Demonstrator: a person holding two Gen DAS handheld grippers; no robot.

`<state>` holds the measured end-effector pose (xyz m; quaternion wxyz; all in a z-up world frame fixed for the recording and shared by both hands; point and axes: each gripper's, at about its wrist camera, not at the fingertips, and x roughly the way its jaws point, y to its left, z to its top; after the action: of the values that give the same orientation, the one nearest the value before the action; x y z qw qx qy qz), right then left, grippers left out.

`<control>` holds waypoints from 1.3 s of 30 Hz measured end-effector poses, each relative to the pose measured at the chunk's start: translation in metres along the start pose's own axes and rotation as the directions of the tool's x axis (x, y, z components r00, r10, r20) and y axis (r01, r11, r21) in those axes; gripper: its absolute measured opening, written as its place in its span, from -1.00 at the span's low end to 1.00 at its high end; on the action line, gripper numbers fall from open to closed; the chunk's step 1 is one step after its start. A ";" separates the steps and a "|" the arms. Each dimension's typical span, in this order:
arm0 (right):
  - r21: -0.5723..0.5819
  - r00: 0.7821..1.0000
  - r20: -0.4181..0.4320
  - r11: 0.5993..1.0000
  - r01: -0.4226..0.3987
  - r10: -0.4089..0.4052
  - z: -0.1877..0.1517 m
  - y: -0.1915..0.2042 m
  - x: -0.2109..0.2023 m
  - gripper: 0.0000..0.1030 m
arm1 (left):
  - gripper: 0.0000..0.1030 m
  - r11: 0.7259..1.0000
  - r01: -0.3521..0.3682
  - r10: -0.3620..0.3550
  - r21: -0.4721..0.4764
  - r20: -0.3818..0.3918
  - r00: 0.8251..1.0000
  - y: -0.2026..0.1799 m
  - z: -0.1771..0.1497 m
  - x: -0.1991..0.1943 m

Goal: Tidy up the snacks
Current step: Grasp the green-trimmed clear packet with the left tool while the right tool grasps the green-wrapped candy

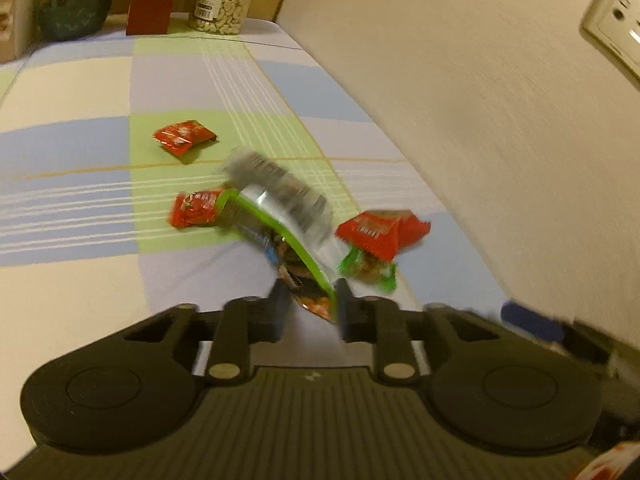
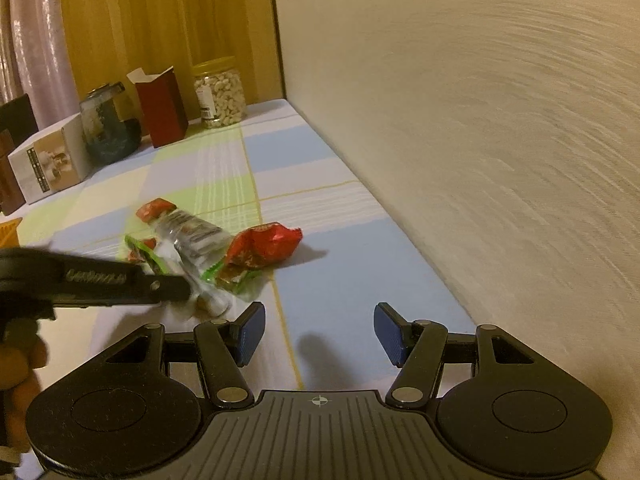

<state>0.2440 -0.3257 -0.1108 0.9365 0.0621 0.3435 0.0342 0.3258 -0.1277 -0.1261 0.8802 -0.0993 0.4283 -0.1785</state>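
Socket [image 1: 616,30] shows only leftward; white box [image 2: 52,160] only rightward.

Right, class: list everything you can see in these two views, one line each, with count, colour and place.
Long snack bag: one, silver and green, clamped at its near end.
Red snack packets: three, red, on the cloth around the bag.
Green packet: one, under a red one.
Nut jar: one, clear, far end.
Red carton: one, beside the jar.
Checked cloth: pastel, underneath.
Left gripper: shut on the bag.
Right gripper: open, empty.
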 end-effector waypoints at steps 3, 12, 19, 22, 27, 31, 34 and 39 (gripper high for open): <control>-0.008 1.000 0.002 1.000 -0.014 0.014 0.001 0.007 0.002 0.18 | -0.75 0.998 -0.032 0.033 0.046 -0.022 0.999 0.011 -0.006 -0.012; -0.029 0.998 0.012 0.998 -0.062 0.063 0.008 0.027 0.010 0.18 | -0.66 0.998 -0.069 0.069 0.013 0.032 0.997 0.035 -0.011 -0.034; -0.015 0.999 0.014 0.999 -0.043 0.043 0.008 0.021 0.010 0.18 | 0.03 0.997 -0.072 0.074 -0.025 0.079 0.994 0.016 0.000 -0.020; -0.010 0.999 0.011 0.999 -0.030 0.030 0.006 0.015 0.009 0.18 | 0.03 0.994 -0.108 0.107 0.019 0.076 0.991 0.003 0.002 -0.006; -0.007 1.000 0.005 1.000 -0.025 0.025 0.004 0.010 0.012 0.18 | -0.12 0.985 -0.140 0.134 0.100 0.058 0.989 -0.004 -0.001 0.008; -0.012 0.998 0.016 0.998 -0.060 0.060 0.005 0.013 0.016 0.18 | -0.51 0.977 -0.147 0.141 0.157 0.048 0.989 0.002 -0.005 -0.001; -0.030 0.995 0.020 0.994 -0.102 0.103 0.006 0.022 0.024 0.18 | -0.60 0.965 -0.155 0.148 0.209 0.048 0.988 0.010 -0.009 -0.013; -0.085 0.990 0.008 0.987 -0.138 0.139 0.010 0.037 0.045 0.17 | -0.60 0.960 -0.158 0.153 0.230 0.037 0.987 0.030 -0.015 -0.033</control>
<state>0.2839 -0.2851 -0.1274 0.9360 0.0467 0.3300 0.1130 0.3018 -0.0870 -0.1213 0.9010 0.0364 0.4028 -0.1566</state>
